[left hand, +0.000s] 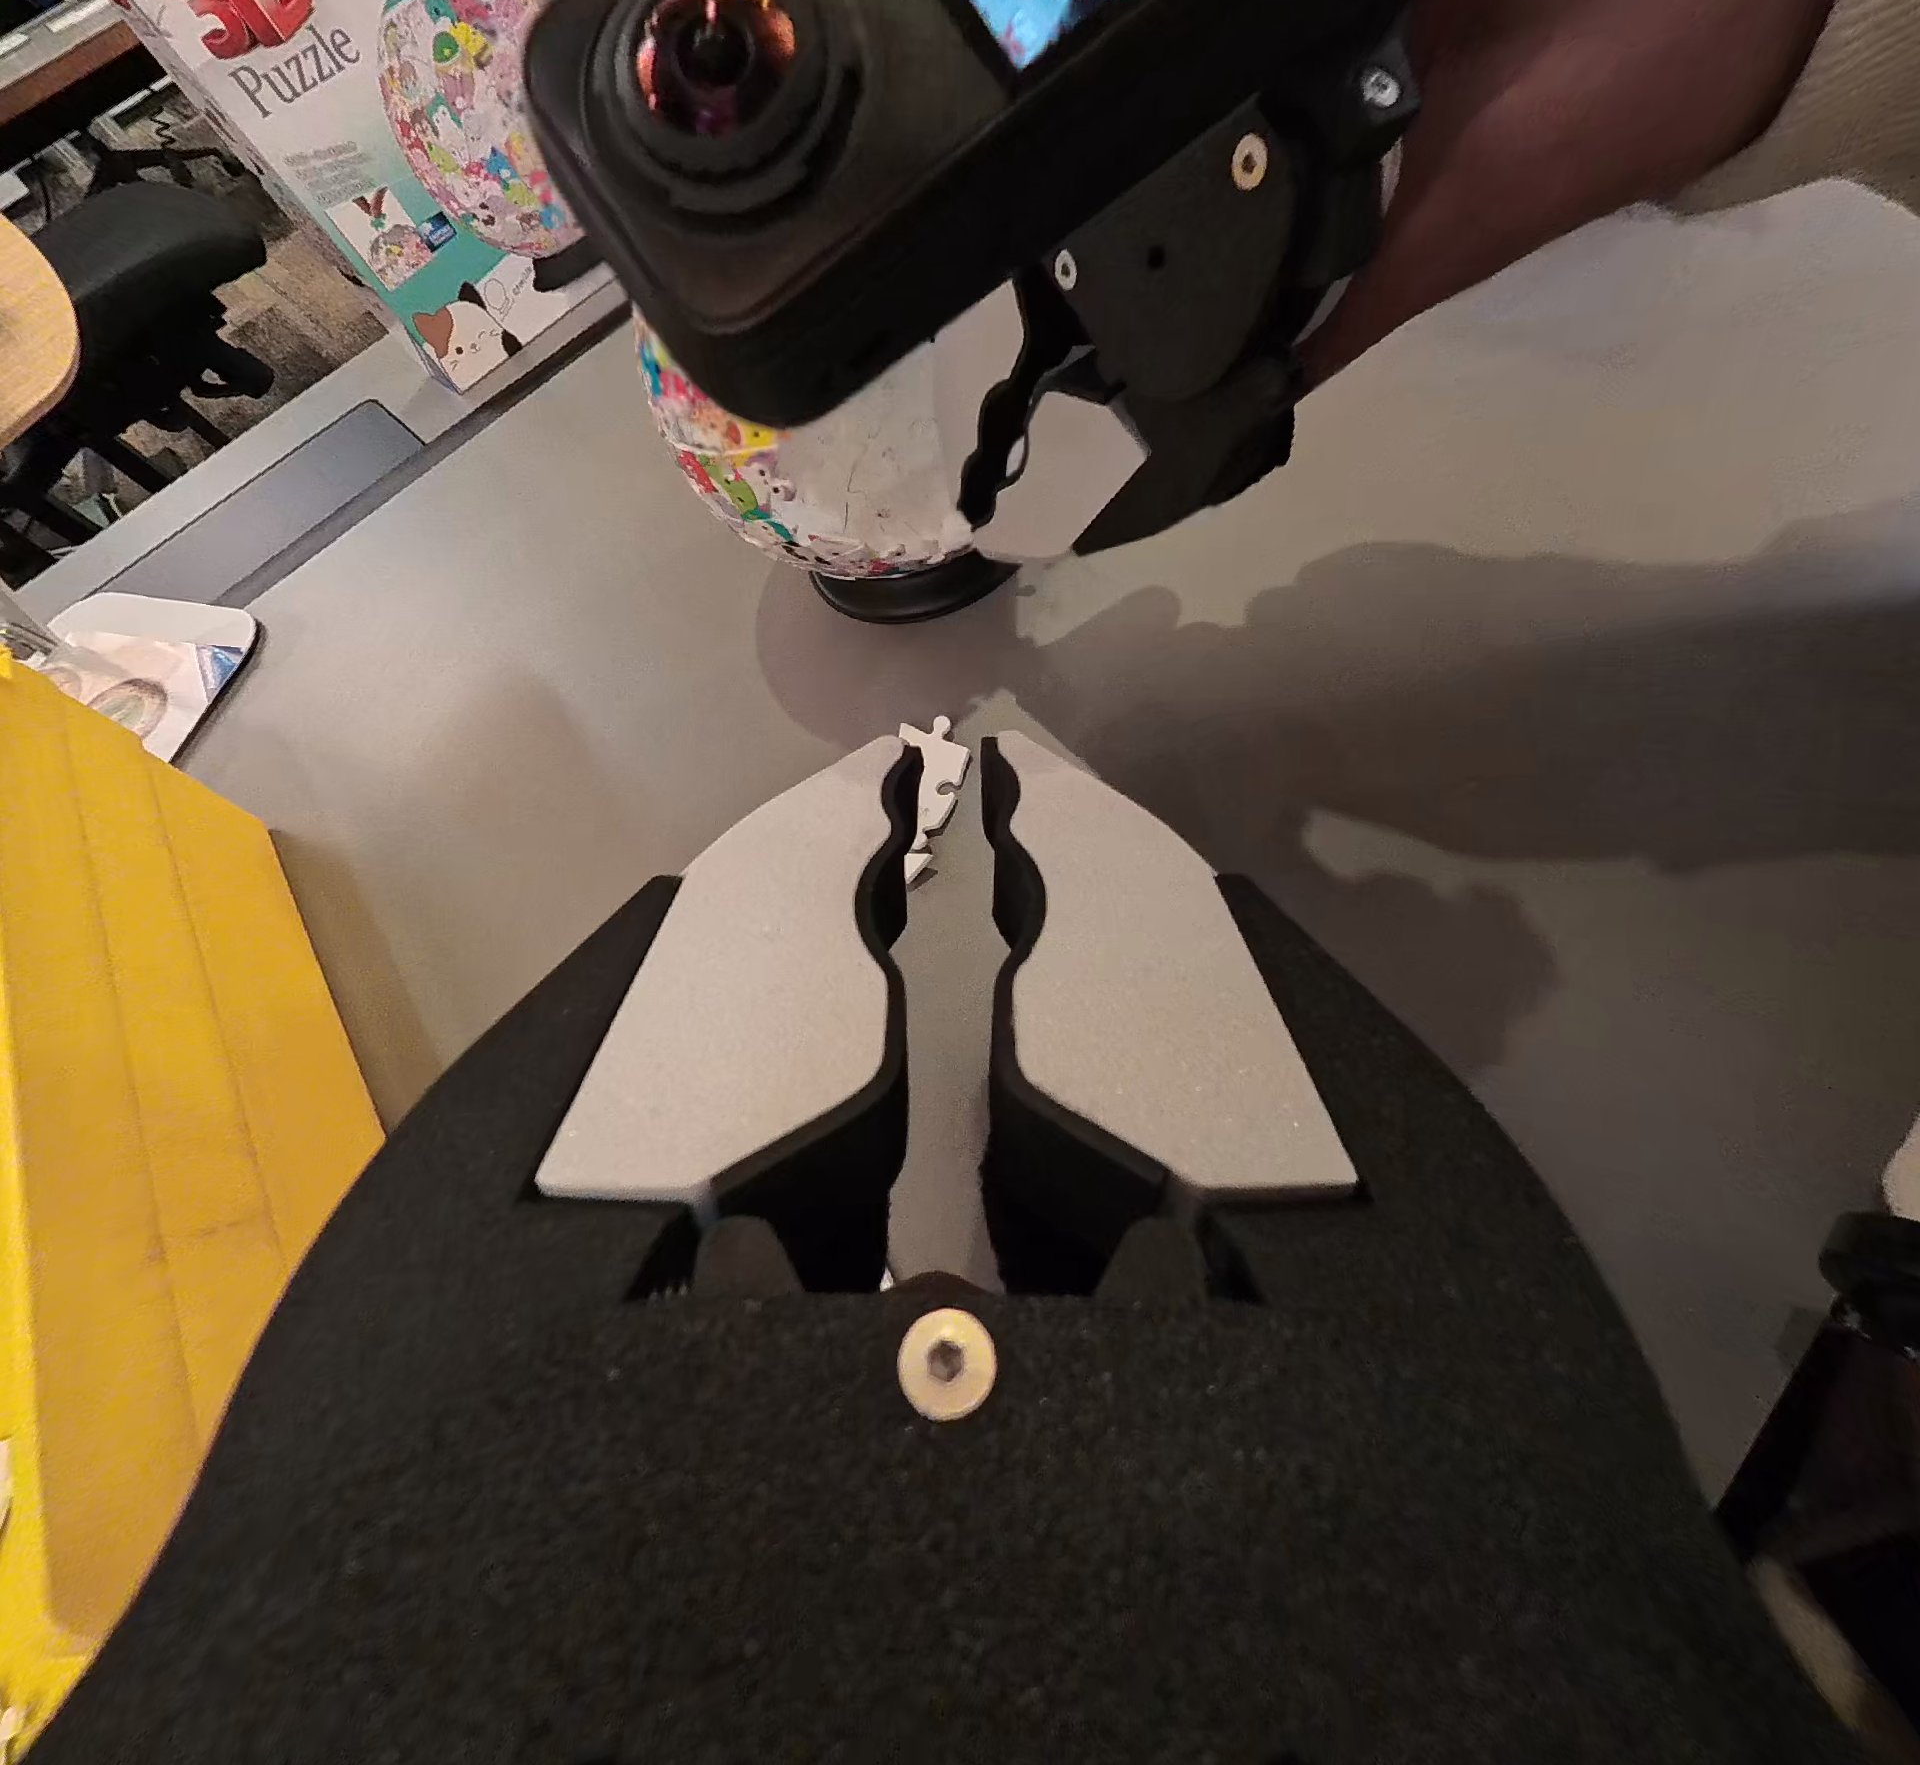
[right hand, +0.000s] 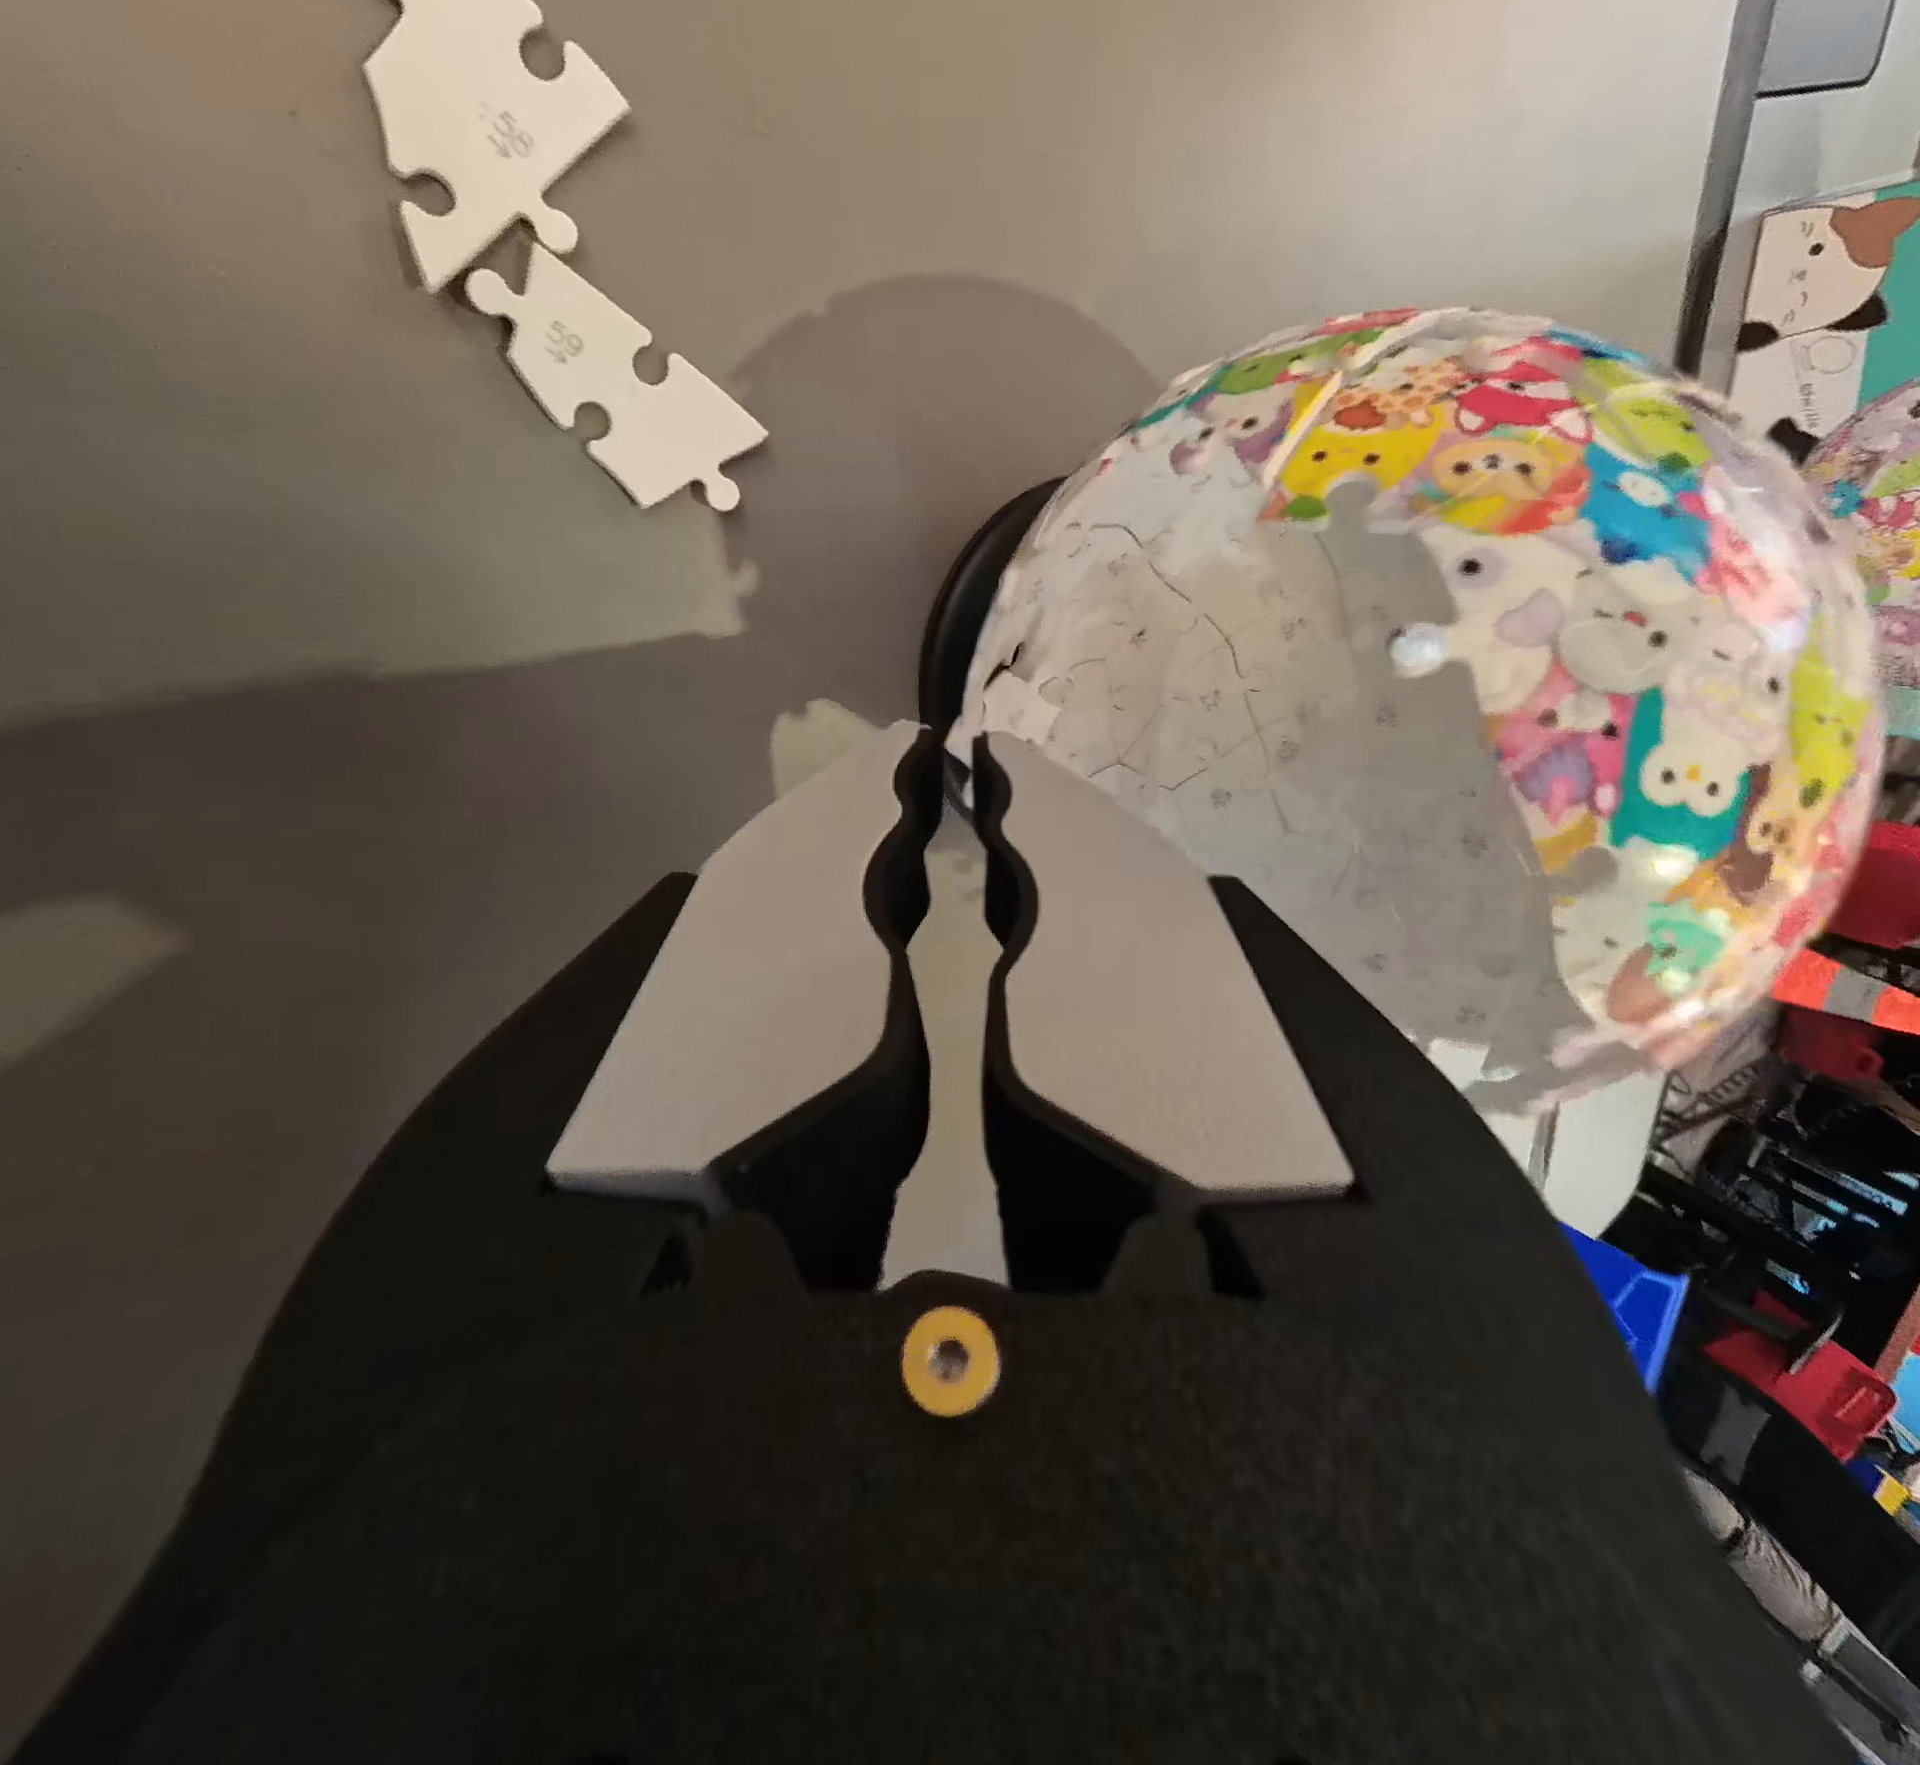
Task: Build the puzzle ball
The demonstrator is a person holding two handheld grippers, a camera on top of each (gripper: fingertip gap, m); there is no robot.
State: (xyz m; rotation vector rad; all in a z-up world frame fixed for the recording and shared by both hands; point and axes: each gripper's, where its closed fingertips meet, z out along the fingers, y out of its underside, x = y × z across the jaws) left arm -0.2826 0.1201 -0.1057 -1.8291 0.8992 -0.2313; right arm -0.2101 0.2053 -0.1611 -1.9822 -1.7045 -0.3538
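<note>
The puzzle ball (left hand: 831,489) sits on a black stand (left hand: 904,593) on the grey table (left hand: 520,676). It is partly built, and its white inner side shows through a wide opening (right hand: 1299,728); the outside is brightly coloured. My left gripper (left hand: 943,747) is low over the table with its jaws nearly together on a white puzzle piece (left hand: 938,770). My right gripper (right hand: 953,741) has its jaws nearly together, with the tips at the ball's lower broken edge by the stand (right hand: 966,593). It also shows in the left wrist view (left hand: 1023,536). I see nothing in it.
Two loose white pieces (right hand: 488,105) (right hand: 623,396) lie face down left of the ball. The puzzle box (left hand: 343,84) stands at the back left. A yellow container (left hand: 125,1040) and a white tray (left hand: 166,666) sit on the left. Coloured bins (right hand: 1849,1040) are past the table edge. To the wide opening (right hand: 1299,728): right tips about 10 cm, left tips about 20 cm.
</note>
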